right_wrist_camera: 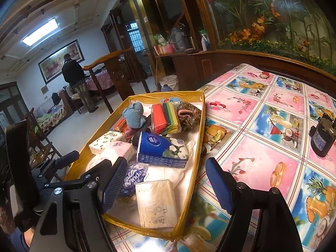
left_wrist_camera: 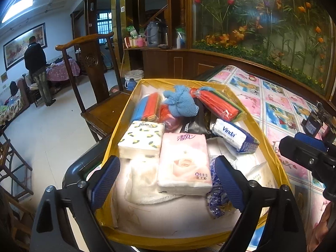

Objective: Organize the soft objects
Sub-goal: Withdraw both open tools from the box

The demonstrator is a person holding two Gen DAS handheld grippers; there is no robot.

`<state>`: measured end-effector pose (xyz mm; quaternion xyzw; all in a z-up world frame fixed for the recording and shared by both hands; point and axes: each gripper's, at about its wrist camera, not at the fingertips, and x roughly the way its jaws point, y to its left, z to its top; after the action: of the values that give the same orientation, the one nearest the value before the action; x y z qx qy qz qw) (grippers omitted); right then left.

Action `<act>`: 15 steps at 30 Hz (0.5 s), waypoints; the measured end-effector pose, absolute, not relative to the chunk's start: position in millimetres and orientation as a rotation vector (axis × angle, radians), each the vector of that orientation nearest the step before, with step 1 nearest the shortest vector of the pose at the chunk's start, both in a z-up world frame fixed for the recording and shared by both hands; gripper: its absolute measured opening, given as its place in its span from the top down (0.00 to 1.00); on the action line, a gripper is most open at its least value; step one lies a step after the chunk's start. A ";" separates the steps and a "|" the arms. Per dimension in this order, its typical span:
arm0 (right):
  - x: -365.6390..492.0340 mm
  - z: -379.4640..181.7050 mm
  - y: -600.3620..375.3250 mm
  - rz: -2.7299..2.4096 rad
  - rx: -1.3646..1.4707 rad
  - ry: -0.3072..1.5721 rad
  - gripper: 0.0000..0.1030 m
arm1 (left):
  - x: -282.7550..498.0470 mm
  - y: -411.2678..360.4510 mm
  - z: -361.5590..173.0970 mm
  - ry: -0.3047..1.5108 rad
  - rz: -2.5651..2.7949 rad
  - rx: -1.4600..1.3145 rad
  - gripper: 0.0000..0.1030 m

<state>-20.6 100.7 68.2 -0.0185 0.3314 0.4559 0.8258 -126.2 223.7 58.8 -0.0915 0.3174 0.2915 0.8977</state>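
Note:
A yellow-rimmed tray point(left_wrist_camera: 124, 113) point(right_wrist_camera: 201, 117) on the table holds soft goods: a pink tissue pack point(left_wrist_camera: 183, 166), a lemon-print pack point(left_wrist_camera: 140, 139), a blue Vinda pack point(left_wrist_camera: 235, 135) point(right_wrist_camera: 162, 149), a blue cloth point(left_wrist_camera: 181, 103) point(right_wrist_camera: 134, 114), coloured napkin packs point(left_wrist_camera: 220, 105) point(right_wrist_camera: 167, 118), a white towel point(left_wrist_camera: 142, 184), a brown knit item point(right_wrist_camera: 189, 113) and a cream pack point(right_wrist_camera: 157, 203). My left gripper point(left_wrist_camera: 168, 180) is open, jaws either side of the pink pack, just above it. My right gripper point(right_wrist_camera: 166, 187) is open over the tray's near right rim, empty.
The table carries a fruit-print cloth point(right_wrist_camera: 262, 126) to the right of the tray. A dark cylindrical device point(right_wrist_camera: 322, 136) stands at the far right. A wooden chair point(left_wrist_camera: 98, 88) stands left of the table. A person point(left_wrist_camera: 37, 69) stands far off in the room.

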 end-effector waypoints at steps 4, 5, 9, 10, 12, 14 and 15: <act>-25.2 67.7 98.5 0.978 -0.045 0.703 0.21 | -133.9 222.9 63.9 0.648 0.600 -0.196 0.11; -27.2 67.8 97.3 0.978 -0.048 0.702 0.21 | -136.5 223.1 65.5 0.642 0.602 -0.204 0.10; -35.5 66.8 88.5 0.979 -0.047 0.695 0.21 | -145.8 227.8 67.4 0.625 0.613 -0.263 0.05; -36.7 66.2 85.4 0.976 -0.042 0.694 0.19 | -148.0 228.8 67.6 0.623 0.616 -0.278 0.05; -38.8 65.7 79.1 0.972 -0.035 0.691 0.17 | -152.1 229.8 67.6 0.624 0.622 -0.292 0.04; -41.3 65.4 72.7 0.967 -0.027 0.687 0.16 | -154.2 228.1 68.7 0.627 0.632 -0.280 0.04; -42.4 65.5 69.9 0.968 -0.022 0.686 0.16 | -155.4 226.4 69.4 0.628 0.637 -0.265 0.04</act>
<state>-42.4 69.9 65.5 -0.0103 0.3231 0.4561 0.8291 -155.4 226.4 69.4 -0.1277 0.3029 0.3073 0.8930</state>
